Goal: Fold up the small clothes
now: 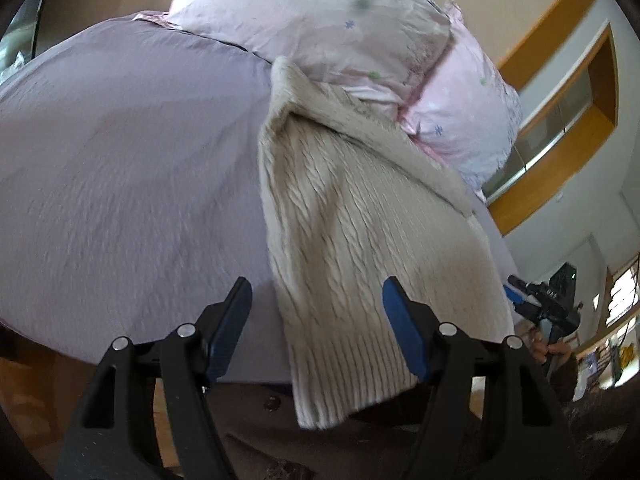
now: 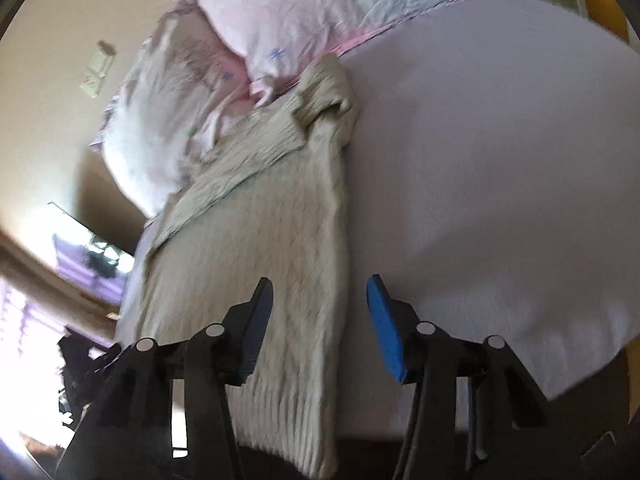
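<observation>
A cream cable-knit sweater [image 1: 352, 240] lies lengthwise on the lilac bed sheet [image 1: 120, 168], folded narrow, with a sleeve laid across its top and its ribbed hem hanging over the near bed edge. My left gripper [image 1: 316, 300] is open, its fingers straddling the sweater's lower left part just above it. In the right wrist view the sweater [image 2: 260, 248] lies left of centre on the sheet [image 2: 500, 160]. My right gripper [image 2: 320, 300] is open over the sweater's right edge near the hem, holding nothing.
Two pink patterned pillows [image 1: 320, 20] lie at the head of the bed, touching the sweater's collar end; they show in the right wrist view [image 2: 300, 20] too. The right gripper [image 1: 536, 304] shows at the right bed edge. A wooden shelf [image 1: 560, 100] is on the wall.
</observation>
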A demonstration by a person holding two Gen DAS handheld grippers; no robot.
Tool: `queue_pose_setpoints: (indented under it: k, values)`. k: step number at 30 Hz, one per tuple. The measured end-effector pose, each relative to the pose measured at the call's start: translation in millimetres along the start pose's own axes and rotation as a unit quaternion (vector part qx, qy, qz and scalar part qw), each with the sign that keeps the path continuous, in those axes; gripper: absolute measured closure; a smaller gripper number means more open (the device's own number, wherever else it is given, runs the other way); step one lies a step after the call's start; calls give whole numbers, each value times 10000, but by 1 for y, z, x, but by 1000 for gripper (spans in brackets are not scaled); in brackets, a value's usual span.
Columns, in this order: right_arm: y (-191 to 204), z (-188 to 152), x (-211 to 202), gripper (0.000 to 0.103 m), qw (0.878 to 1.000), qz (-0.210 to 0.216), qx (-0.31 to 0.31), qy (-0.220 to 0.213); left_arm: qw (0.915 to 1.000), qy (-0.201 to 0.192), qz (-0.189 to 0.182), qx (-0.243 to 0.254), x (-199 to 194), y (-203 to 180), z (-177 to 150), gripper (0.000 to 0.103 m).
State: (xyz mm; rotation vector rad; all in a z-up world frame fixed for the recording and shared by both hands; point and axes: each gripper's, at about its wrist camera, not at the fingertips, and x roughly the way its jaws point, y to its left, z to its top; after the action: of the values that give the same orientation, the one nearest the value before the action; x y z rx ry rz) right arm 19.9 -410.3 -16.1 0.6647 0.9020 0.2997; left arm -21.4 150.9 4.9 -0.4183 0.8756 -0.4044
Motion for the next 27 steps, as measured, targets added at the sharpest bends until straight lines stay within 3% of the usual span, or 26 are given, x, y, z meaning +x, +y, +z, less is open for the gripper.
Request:
queue_pose_setpoints:
  k: [4,5,7,8,11,14,17,20,24,27]
  values:
    - [7,-23,7,69,9967,641,-106,490,9992,270,153,254,3,-20,-12,51]
    - [8,-30,7,70,9948,828,-101,578,9988,310,241,304,4,-24,-14,59]
    - [6,-37,13,89,9901,1128,-11,832,9980,446,329,318,8,-26,-15,84]
    - [6,-40,17,89,9890,1178,-5,899,9976,560,308,258,11,-26,-16,91]
    - [10,-37,17,91,9869,1417,-30,775,9975,579,324,235,12,-26,-12,93]
    - [20,-17,7,93,9815,1879,-105,357,9987,464,38,229,8,-24,-2,94]
    - [33,20,0,93,9725,2314,-182,-180,9988,75,-425,229,-2,-23,26,94]
    - [47,70,8,93,9657,2513,-215,-619,9964,-394,-659,349,-2,-25,76,95]
    - [54,141,40,93,9656,2321,26,-1174,9938,-882,-597,330,30,-21,155,94]
    - [40,188,90,93,9754,1524,692,-1436,9944,-1039,-160,119,85,-10,208,94]
